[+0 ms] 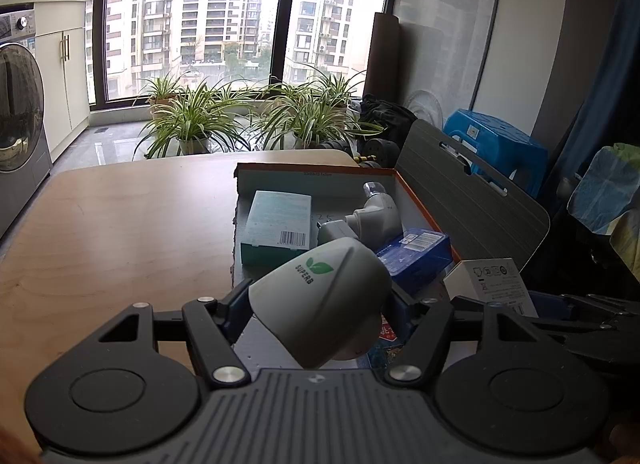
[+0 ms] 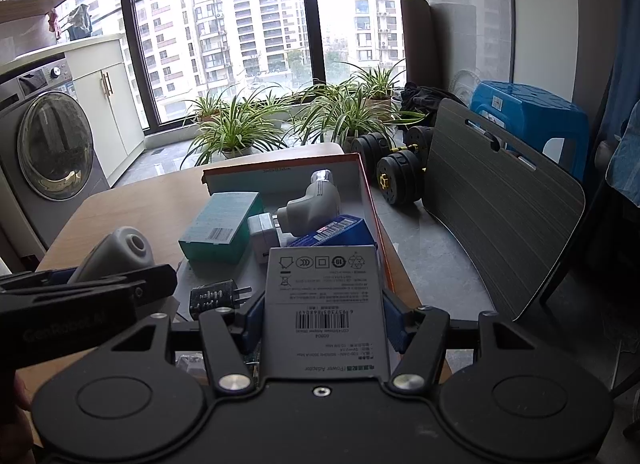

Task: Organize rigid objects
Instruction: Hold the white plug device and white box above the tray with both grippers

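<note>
Above the near end of the orange-rimmed tray on the desk, both loads look mid-delivery: the left gripper clenches a grey SUPERB-marked device, the right gripper clamps a white adapter box. Next, each needs lowering into free space beside the teal box before releasing.
</note>
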Action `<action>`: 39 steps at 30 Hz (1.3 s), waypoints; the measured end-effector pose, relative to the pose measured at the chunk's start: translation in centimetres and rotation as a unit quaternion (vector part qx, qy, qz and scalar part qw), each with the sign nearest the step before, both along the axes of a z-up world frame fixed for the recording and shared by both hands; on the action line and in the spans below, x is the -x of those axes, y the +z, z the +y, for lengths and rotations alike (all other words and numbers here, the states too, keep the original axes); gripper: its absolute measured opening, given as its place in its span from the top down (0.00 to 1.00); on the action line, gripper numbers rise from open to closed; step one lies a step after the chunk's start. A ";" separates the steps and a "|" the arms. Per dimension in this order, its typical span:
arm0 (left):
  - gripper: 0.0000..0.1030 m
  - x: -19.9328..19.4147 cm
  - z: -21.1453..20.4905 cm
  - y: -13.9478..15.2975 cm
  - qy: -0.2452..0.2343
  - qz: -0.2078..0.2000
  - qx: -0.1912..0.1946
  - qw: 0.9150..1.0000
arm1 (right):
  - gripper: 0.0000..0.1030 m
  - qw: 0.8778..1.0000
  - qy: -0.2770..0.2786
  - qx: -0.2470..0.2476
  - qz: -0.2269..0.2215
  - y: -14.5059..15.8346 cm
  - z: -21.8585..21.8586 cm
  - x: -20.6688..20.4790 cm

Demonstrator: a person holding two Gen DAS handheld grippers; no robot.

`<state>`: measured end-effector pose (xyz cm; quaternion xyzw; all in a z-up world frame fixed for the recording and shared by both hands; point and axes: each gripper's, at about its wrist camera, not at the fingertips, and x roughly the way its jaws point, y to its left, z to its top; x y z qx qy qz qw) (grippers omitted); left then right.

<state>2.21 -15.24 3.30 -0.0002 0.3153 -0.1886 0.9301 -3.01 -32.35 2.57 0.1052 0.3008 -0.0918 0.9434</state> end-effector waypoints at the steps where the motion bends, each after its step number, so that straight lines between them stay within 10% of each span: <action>1: 0.33 0.0 0.0 0.0 0.000 -0.001 0.000 1.000 | 0.31 1.000 0.000 0.000 0.000 0.0 0.0 0.0; 39: 0.33 -0.1 -0.1 -0.5 0.004 0.007 0.001 1.000 | 0.31 1.000 -0.003 0.001 0.007 -0.9 -0.2 -0.3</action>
